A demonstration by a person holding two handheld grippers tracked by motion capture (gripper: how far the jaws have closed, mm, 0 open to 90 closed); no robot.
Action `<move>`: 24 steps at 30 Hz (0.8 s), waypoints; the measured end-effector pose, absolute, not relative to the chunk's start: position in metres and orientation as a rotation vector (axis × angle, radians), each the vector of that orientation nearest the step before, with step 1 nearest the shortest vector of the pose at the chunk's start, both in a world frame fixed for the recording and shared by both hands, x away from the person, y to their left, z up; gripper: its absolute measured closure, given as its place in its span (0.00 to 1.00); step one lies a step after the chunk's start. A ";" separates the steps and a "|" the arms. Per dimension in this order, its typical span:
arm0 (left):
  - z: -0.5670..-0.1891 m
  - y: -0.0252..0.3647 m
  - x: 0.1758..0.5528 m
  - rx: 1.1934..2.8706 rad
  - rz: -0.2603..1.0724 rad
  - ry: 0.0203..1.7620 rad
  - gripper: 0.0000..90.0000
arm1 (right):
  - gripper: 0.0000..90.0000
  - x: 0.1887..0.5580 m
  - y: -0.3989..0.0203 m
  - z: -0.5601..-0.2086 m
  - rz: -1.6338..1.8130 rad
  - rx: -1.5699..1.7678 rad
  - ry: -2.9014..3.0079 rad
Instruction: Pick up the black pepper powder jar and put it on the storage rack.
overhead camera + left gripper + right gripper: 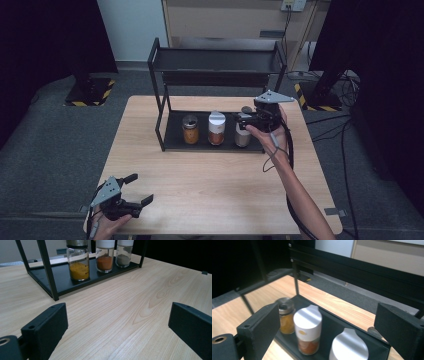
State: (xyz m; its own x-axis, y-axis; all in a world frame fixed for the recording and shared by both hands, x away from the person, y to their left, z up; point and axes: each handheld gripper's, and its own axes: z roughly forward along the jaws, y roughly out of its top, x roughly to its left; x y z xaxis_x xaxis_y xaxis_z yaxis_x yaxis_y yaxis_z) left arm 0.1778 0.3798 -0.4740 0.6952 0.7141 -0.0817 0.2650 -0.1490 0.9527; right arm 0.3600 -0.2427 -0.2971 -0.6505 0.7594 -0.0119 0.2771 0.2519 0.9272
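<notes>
Leftmost, left gripper (139, 189): jaws spread, empty, low over the worktop's (210, 190) near corner. Rack (161, 107), lower shelf, in a row: yellow jar (190, 129), orange jar (216, 128), grey jar (242, 136). Right gripper (239, 118): jaws spread, holding nothing, raised just above the grey jar, clear of its cap.

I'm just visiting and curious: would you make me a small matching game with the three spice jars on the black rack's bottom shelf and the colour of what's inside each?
Things:
1. left jar
2. middle jar
3. right jar

Contents:
A. grey powder
B. yellow powder
C. orange-red powder

Pairs: 1-B, 2-C, 3-A.

All three stand on the rack, seen from the high view; the right tongs hover open above the right jar.
</notes>
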 end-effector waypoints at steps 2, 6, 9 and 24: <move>-0.474 0.380 0.178 1.724 0.473 0.789 0.02 | 0.08 0.353 -0.246 -0.294 1.398 0.921 2.072; -0.474 0.380 0.178 1.722 0.474 0.790 0.02 | 0.08 0.339 -0.254 -0.290 1.414 0.888 2.082; -0.474 0.380 0.177 1.722 0.474 0.789 0.02 | 0.08 0.328 -0.262 -0.290 1.432 0.869 2.082; -0.474 0.380 0.177 1.720 0.475 0.791 0.02 | 0.08 0.281 -0.292 -0.295 1.471 0.809 2.085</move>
